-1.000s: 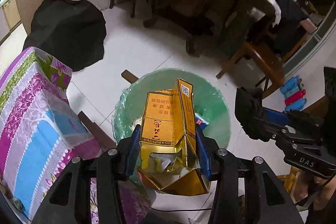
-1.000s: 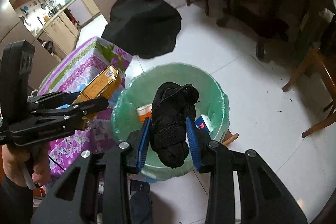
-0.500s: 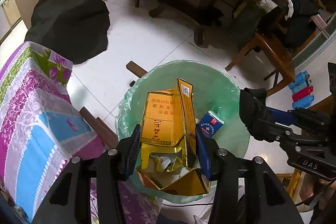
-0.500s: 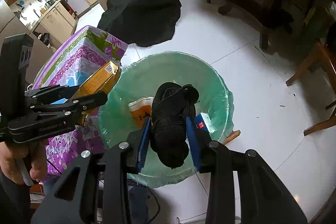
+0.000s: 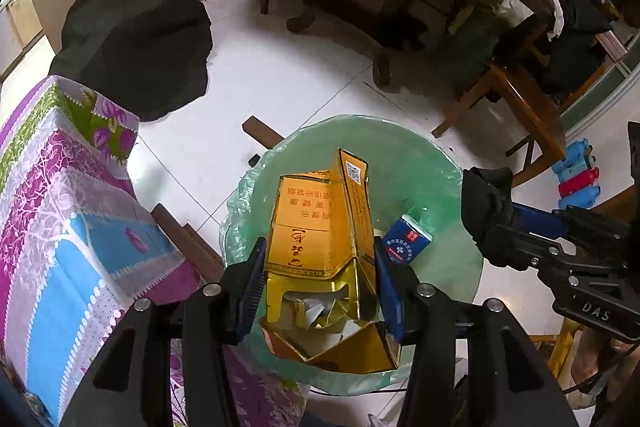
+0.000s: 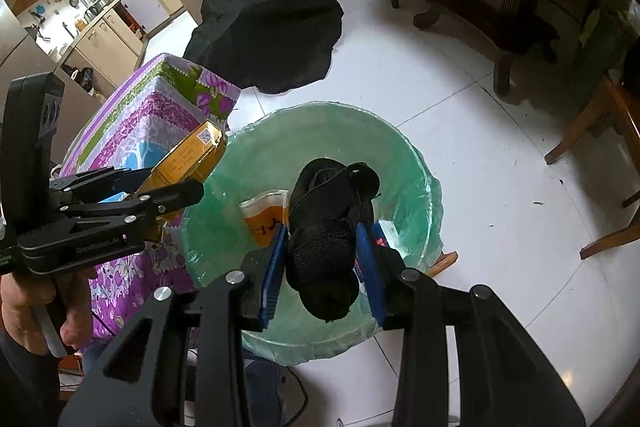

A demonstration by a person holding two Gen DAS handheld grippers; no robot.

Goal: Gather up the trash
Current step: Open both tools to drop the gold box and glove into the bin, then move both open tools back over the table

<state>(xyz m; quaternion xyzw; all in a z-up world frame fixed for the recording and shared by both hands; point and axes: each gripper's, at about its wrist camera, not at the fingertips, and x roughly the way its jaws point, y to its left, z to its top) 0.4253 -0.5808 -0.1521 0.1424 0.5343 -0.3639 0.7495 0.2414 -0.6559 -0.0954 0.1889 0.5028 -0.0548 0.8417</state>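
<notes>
A green-lined trash bin [image 5: 420, 163] stands on the white tile floor below both grippers. My left gripper [image 5: 320, 251] is shut on a torn gold cigarette carton [image 5: 316, 219], held over the bin's near-left rim. In the right wrist view that left gripper [image 6: 176, 183] and carton [image 6: 188, 151] hang at the bin's [image 6: 400, 155] left edge. My right gripper [image 6: 322, 231] holds a black knitted glove [image 6: 332, 211] over the bin's middle; its jaws are opening, but both pads still touch the glove. A small blue pack [image 5: 406, 245] and an orange-and-white packet [image 6: 264, 215] lie inside.
A table under a purple, blue and green patterned cloth [image 5: 60, 207] stands close at the left. A black-covered object [image 5: 136, 43] sits behind it. A dark wooden table with chairs [image 5: 516, 95] fills the back right. Wooden strips [image 5: 260, 133] lie beside the bin.
Both grippers have sunk a little toward the bin, which now looks larger and shows more of its inside. The carton and the glove stay between their jaws.
</notes>
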